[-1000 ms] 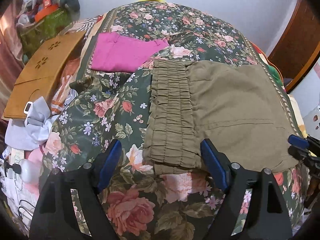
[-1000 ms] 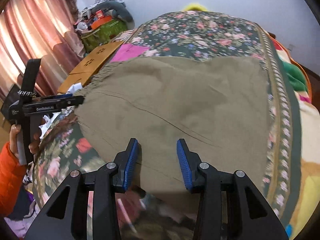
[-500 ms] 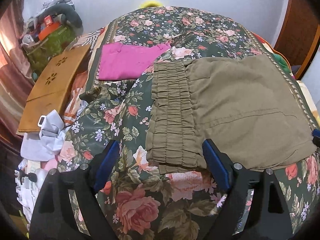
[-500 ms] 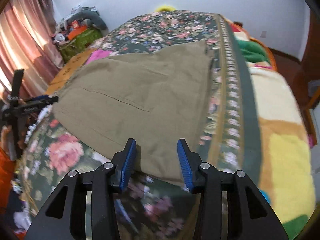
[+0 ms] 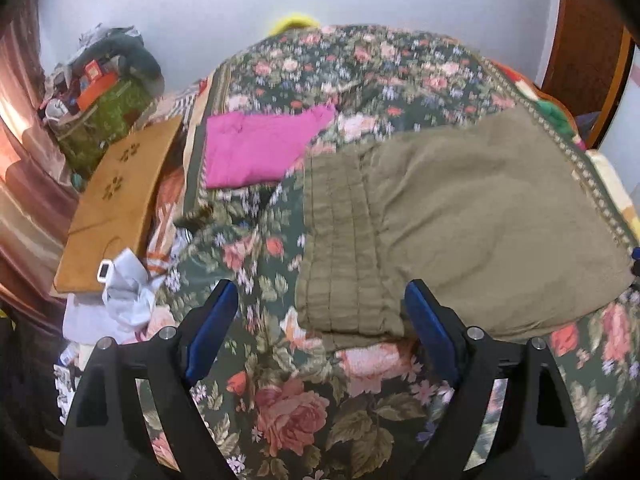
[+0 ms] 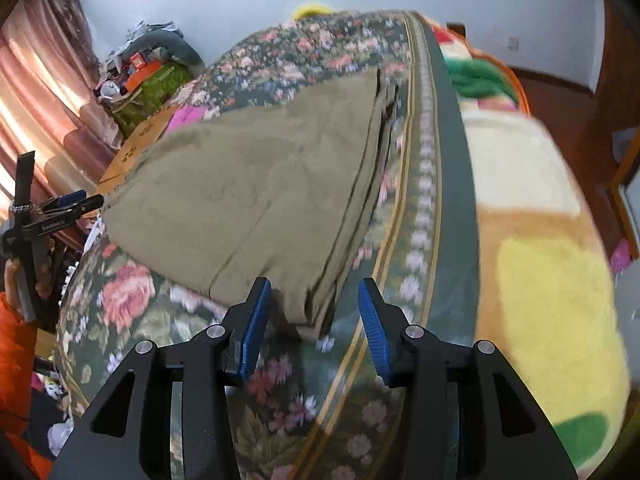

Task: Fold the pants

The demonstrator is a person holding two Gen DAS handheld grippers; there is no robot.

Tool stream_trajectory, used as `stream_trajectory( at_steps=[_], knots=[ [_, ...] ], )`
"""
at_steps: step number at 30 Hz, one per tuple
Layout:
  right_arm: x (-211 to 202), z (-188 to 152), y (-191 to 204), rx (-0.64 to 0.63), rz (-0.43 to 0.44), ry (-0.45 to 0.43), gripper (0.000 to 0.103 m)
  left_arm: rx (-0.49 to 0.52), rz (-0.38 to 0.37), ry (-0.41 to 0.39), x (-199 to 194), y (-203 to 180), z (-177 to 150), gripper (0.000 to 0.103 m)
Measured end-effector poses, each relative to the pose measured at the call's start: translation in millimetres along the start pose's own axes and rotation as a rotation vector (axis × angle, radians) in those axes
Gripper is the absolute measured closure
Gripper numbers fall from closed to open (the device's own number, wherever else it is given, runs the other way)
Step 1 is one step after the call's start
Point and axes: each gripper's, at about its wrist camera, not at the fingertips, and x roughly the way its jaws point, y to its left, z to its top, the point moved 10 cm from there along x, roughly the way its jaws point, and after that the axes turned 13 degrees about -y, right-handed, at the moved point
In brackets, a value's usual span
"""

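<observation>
Olive pants lie folded flat on the floral bedspread, with the ruched waistband at their left end. My left gripper hovers wide open over the near waistband corner, its pads clear of the cloth. In the right wrist view the pants end in stacked hems at the right. My right gripper hangs above the near hem corner. Its jaws are opening, with the corner below the gap and no pad on it. The left gripper shows at the far left, held by a hand.
A folded pink garment lies beyond the waistband. A wooden board, crumpled white cloth and a cluttered green bag sit left of the bed. A yellow and cream blanket covers the bed's right side. An orange sleeve is at left.
My right gripper slid right along the pants' near edge to the hem corner and its jaws widened a little. The left gripper rose slightly and rolled, still open.
</observation>
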Motion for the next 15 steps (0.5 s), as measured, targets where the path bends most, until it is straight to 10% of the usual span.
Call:
stream_trajectory(
  at_steps=[15],
  knots=[
    [26,111,-16,-0.092,-0.010,-0.170,0.056,-0.022,-0.023,-0.038,37,-2,77,0.017]
  ],
)
